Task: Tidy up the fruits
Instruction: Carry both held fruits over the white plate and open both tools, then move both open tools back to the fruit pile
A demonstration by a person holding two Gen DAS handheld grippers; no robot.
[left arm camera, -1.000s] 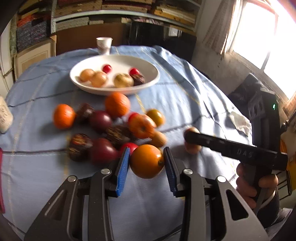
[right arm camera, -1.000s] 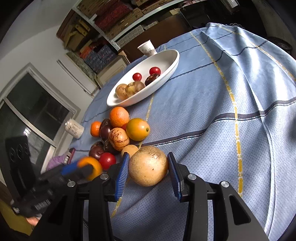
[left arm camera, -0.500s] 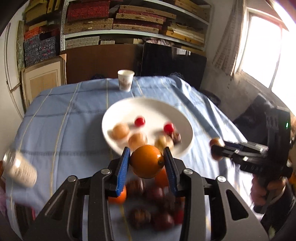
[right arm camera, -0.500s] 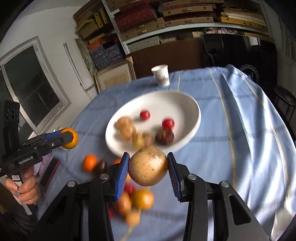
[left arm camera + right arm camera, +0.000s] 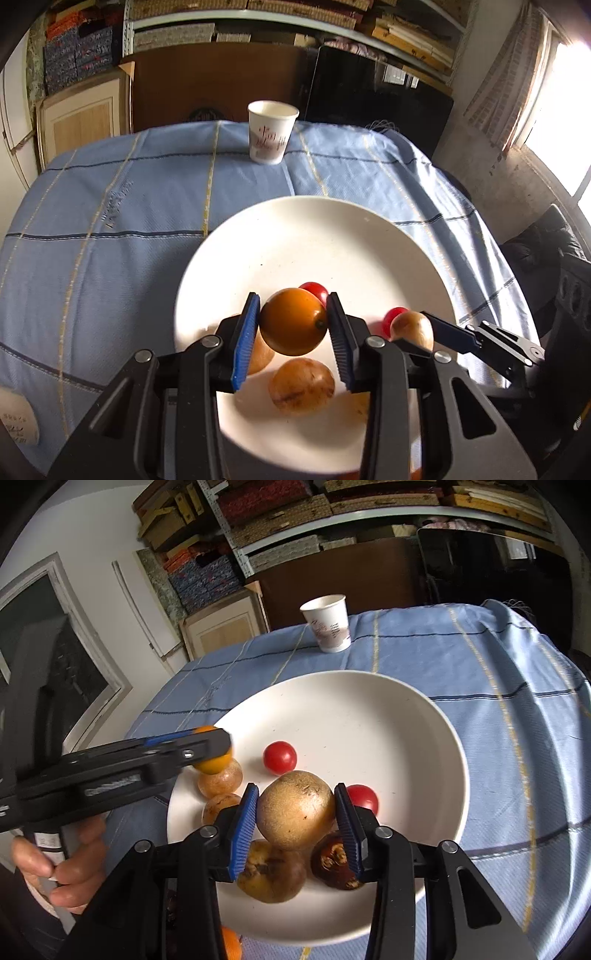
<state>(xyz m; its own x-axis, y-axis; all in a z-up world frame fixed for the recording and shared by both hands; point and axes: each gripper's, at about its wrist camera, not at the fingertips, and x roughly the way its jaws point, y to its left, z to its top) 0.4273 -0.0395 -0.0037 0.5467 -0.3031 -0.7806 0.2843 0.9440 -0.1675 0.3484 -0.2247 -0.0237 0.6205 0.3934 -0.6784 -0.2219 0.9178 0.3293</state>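
Observation:
My left gripper (image 5: 293, 325) is shut on an orange fruit (image 5: 291, 321) and holds it over the near part of the white plate (image 5: 332, 229). My right gripper (image 5: 295, 814) is shut on a golden-brown round fruit (image 5: 295, 808) above the plate (image 5: 369, 701). The plate holds two red cherry tomatoes (image 5: 279, 757), tan fruits (image 5: 220, 783) and dark brown fruits (image 5: 334, 860). The right gripper also shows in the left wrist view (image 5: 413, 330), and the left gripper in the right wrist view (image 5: 212, 751).
A paper cup (image 5: 271, 131) stands behind the plate on the blue checked tablecloth (image 5: 110, 229). An orange (image 5: 231, 943) lies beside the plate's near rim. Shelves and boxes stand behind the table. A white container (image 5: 16, 421) sits at the left edge.
Both grippers have carried their fruits from the loose pile forward to above the plate. The plate now fills the middle of both views.

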